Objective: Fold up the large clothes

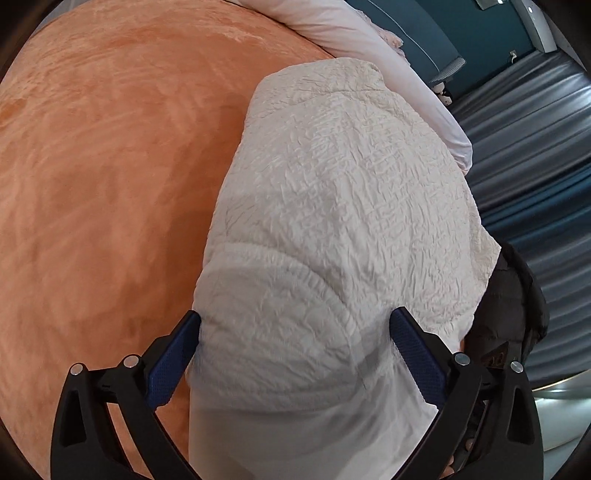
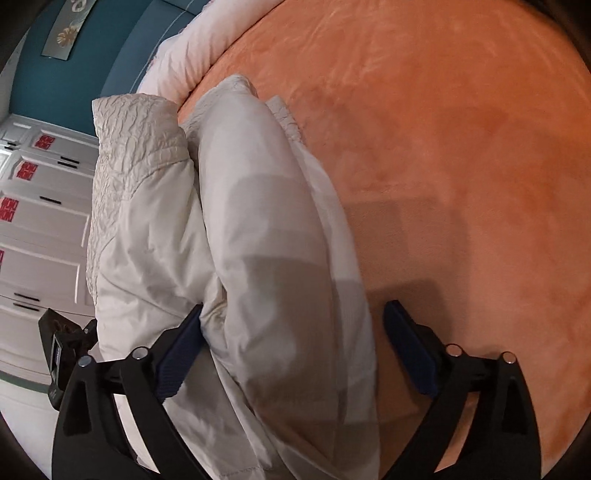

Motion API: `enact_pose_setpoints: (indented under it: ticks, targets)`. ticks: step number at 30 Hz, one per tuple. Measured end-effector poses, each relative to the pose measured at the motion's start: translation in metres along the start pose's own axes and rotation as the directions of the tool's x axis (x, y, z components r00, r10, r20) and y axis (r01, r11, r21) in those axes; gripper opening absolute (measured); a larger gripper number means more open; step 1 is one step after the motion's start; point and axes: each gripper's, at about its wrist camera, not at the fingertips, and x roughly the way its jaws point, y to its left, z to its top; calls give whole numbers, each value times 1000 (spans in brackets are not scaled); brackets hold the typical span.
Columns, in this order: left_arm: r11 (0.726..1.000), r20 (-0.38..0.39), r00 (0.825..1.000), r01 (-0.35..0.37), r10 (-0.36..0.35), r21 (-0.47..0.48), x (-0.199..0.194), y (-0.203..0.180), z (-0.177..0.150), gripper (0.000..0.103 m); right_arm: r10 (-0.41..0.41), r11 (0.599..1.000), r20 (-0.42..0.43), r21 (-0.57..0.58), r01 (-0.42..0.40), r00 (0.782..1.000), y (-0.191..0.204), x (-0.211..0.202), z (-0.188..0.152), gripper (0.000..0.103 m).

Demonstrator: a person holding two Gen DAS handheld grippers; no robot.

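Note:
A cream padded jacket (image 1: 340,192) with a crinkled outer side lies folded lengthwise on the orange bed cover (image 1: 110,166). My left gripper (image 1: 295,321) hovers over its near end, jaws spread wide, with the bulging fabric between the blue pads (image 1: 173,358). In the right wrist view the same jacket (image 2: 266,229) shows its smooth lining, folded into a long roll. My right gripper (image 2: 295,314) stands open astride that roll. Its left fingertip (image 2: 184,343) is against the fabric and its right fingertip (image 2: 410,343) is apart from it, above the orange cover (image 2: 461,147).
A pale pink pillow (image 1: 369,33) lies along the far edge of the bed by a teal headboard (image 2: 66,81). White drawers (image 2: 40,221) with red stickers stand beside the bed. A dark sleeve (image 1: 513,306) and grey curtain folds (image 1: 532,147) lie to the jacket's right.

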Motion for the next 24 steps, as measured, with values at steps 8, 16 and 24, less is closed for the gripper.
enact_pose_setpoints:
  ticks: [8, 16, 24]
  targets:
    - [1000, -1, 1000, 6, -6, 12, -9, -9, -7, 85, 111, 994, -38, 12, -111, 993, 24, 14, 0, 41]
    - [990, -94, 994, 64, -52, 128, -53, -8, -79, 79, 166, 986, -71, 32, -164, 984, -2, -40, -85, 32]
    - [992, -4, 1000, -9, 9, 123, -90, 12, -106, 87, 182, 981, -71, 76, -177, 981, -13, -43, -114, 59]
